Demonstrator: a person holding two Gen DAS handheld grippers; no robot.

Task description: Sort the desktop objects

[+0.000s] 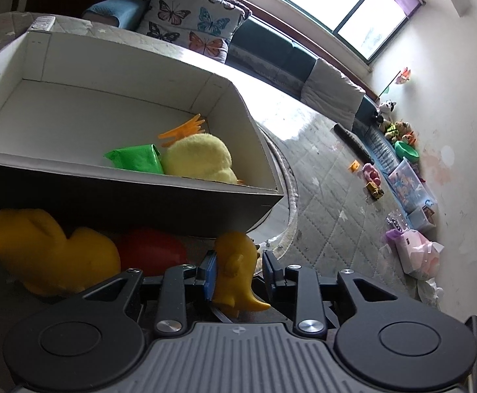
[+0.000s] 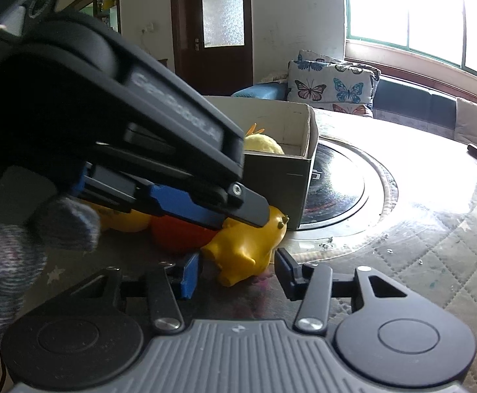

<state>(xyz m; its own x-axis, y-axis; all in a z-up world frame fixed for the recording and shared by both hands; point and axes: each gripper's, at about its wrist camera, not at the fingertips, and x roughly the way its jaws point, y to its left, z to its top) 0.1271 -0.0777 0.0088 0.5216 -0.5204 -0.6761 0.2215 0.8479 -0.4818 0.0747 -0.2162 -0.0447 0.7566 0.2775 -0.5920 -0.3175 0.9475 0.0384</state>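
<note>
Three things already lie in the open white cardboard box (image 1: 205,98): a fluffy yellow plush chick (image 1: 199,159), a green foil packet (image 1: 133,159) and an orange plastic clip (image 1: 183,129), while a small yellow rubber chicken (image 1: 237,275), a red ball (image 1: 150,250) and a large yellow rubber duck (image 1: 52,255) wait on the near side. Both the left gripper (image 1: 238,273) and right gripper (image 2: 237,271) straddle the small chicken with jaws apart, not clamping. Underneath is a quilted star-print cover (image 2: 434,262) on a round table, with a butterfly cushion (image 2: 333,83) and bright window (image 2: 418,9) far behind.
</note>
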